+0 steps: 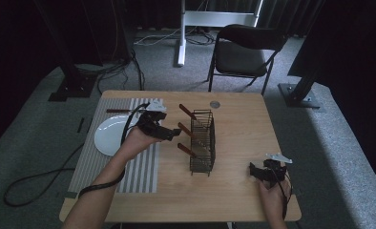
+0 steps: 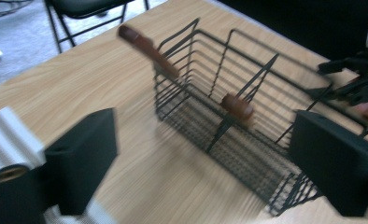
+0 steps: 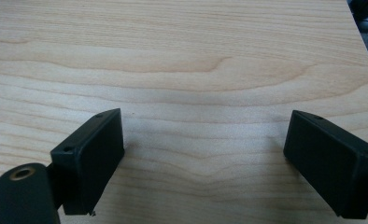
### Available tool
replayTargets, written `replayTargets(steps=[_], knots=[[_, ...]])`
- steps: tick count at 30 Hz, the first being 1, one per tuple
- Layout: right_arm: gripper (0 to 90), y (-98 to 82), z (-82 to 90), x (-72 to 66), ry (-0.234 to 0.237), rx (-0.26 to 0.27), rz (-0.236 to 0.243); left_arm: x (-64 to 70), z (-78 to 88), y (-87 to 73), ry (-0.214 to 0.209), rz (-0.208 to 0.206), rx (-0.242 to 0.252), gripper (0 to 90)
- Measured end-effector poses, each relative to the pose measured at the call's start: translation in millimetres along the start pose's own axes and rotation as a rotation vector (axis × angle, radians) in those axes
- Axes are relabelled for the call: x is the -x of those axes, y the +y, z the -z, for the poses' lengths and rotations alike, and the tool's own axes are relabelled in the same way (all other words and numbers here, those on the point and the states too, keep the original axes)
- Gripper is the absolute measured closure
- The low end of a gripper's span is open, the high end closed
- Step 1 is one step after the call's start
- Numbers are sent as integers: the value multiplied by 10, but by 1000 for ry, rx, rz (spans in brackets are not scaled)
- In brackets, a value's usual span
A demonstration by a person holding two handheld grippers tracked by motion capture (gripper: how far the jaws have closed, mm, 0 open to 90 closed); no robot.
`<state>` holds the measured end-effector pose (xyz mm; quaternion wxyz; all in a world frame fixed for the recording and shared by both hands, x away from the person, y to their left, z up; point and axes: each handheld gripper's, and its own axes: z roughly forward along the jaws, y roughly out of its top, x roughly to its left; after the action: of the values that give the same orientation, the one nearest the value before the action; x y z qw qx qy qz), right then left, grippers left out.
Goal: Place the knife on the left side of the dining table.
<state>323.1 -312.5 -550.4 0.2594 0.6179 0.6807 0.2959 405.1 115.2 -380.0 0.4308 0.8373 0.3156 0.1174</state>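
A black wire basket (image 1: 203, 140) stands in the middle of the wooden table (image 1: 238, 191), and the left gripper view shows it close up as the wire basket (image 2: 247, 126). Three brown wooden handles (image 1: 186, 111) stick out of its left side, and two of those handles (image 2: 147, 44) appear in the left gripper view. My left gripper (image 1: 169, 133) hovers open just left of the basket with nothing between its jaws. My right gripper (image 1: 257, 171) rests open near the table's front right corner over bare wood (image 3: 196, 93).
A white plate (image 1: 110, 135) lies on a striped grey placemat (image 1: 143, 167) at the left, with a brown-handled utensil (image 1: 119, 110) beyond it. A small round metal lid (image 1: 215, 103) sits near the far edge. A folding chair (image 1: 245, 50) stands behind the table.
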Motion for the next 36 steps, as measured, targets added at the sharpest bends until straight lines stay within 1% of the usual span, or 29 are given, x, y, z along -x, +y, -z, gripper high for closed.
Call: replayTargets(steps=[5,6,7,8,9,10,13,14,15,17,18,19,20,22,24,26,27,30,32,34,36], knots=[[116,0,0,0,0,0,-1,2,-112,29,-34,32,-14,172],[116,0,1,1,0,-1,0,5,-130,26,-40,36,-15,233],[116,0,1,1,0,-1,0,9,-147,21,-48,39,-15,254],[116,0,1,0,0,-1,0,11,-158,17,-49,51,-12,297],[116,0,0,1,0,0,0,14,-163,13,-63,51,-8,344],[116,0,1,1,0,-1,0,20,-168,12,-79,54,-6,371],[116,0,1,0,0,0,0,42,-188,10,-98,62,-18,488],[116,0,1,0,0,0,-1,50,-190,7,-95,60,-21,530],[116,0,1,0,0,0,-1,64,-191,3,-83,49,-21,560],[116,0,1,-1,0,0,-1,71,-196,-4,-101,54,-23,615],[116,0,1,0,-1,0,-1,78,-198,-5,-100,52,-21,640],[116,0,0,0,0,0,-1,86,-205,-6,-110,49,-25,675],[116,0,1,-1,-1,0,-1,91,-206,-4,-115,48,-24,683],[117,0,1,0,-1,0,-1,93,-199,3,-149,53,-12,700],[116,0,0,0,0,0,-1,107,-192,13,-180,45,-8,718],[116,0,1,-1,0,0,-1,127,-190,28,-203,56,-5,736],[116,0,0,0,0,1,0,147,-188,33,-211,47,0,745],[116,0,0,1,-1,1,0,214,-188,56,-197,20,7,747],[116,0,0,1,-1,1,0,241,-188,72,-195,19,8,749],[116,0,1,1,-1,1,0,257,-177,86,-191,17,21,750],[116,0,1,0,0,1,-1,256,-154,103,-199,22,30,750]])
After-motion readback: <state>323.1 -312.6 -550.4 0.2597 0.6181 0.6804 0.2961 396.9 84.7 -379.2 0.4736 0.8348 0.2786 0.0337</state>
